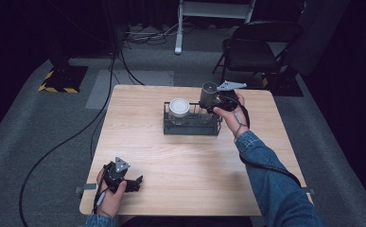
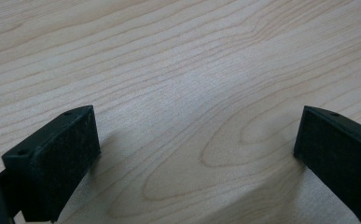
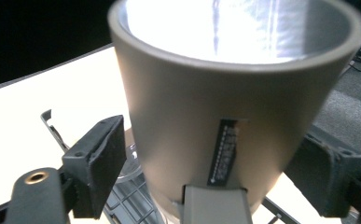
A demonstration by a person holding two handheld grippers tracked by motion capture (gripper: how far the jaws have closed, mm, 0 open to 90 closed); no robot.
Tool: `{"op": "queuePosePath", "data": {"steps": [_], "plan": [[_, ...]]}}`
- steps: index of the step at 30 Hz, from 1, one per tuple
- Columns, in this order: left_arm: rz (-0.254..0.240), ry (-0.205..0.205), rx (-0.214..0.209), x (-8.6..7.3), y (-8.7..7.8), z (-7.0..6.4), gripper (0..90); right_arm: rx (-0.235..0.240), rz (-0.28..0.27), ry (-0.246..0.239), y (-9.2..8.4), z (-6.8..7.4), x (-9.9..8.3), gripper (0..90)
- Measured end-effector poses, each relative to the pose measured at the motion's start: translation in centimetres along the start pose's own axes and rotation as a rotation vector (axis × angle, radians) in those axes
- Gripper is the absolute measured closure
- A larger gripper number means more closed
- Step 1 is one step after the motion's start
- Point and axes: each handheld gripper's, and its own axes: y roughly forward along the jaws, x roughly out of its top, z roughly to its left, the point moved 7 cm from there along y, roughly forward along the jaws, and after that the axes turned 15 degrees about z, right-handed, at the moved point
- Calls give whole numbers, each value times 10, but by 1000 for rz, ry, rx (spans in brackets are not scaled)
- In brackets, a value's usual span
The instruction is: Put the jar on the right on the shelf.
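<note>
A: Near edge of the table (image 1: 180, 179). What is your left gripper (image 1: 134, 182) doing?

B: My left gripper rests low over the bare wood near my side. In the left gripper view its jaws stand wide apart, with only wood grain between them.

A: Farther off, at the black wire rack (image 1: 191, 126)?

B: My right gripper (image 1: 214, 105) is at the rack's right end, around a grey cup (image 1: 208, 96). In the right gripper view the cup (image 3: 229, 107) stands upright between my jaws, its open mouth upward and a dark label strip on its wall. The left pad (image 3: 99, 158) sits just clear of the cup's wall. On the other side, contact cannot be told. The jaws are parted and not clamped on the cup. Its base sits down in the rack.

A: What else does the rack hold?

B: A clear jar with a white lid (image 1: 178, 109), left of the cup and apart from it.

A: Beyond the table?

B: A dark folding chair (image 1: 258, 47) on grey carpet.
</note>
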Motion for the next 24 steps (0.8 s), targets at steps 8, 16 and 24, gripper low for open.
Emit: {"op": "queuePosePath", "data": {"steps": [8,16,24], "plan": [[0,0,0,0,0,0,1,-13,-8,-3,-19,3,-2,157],[0,0,-1,0,0,0,1,-1,-14,0,-39,10,-11,155],[1,0,0,0,0,0,1,-1,-13,-4,-61,14,-22,156]]}}
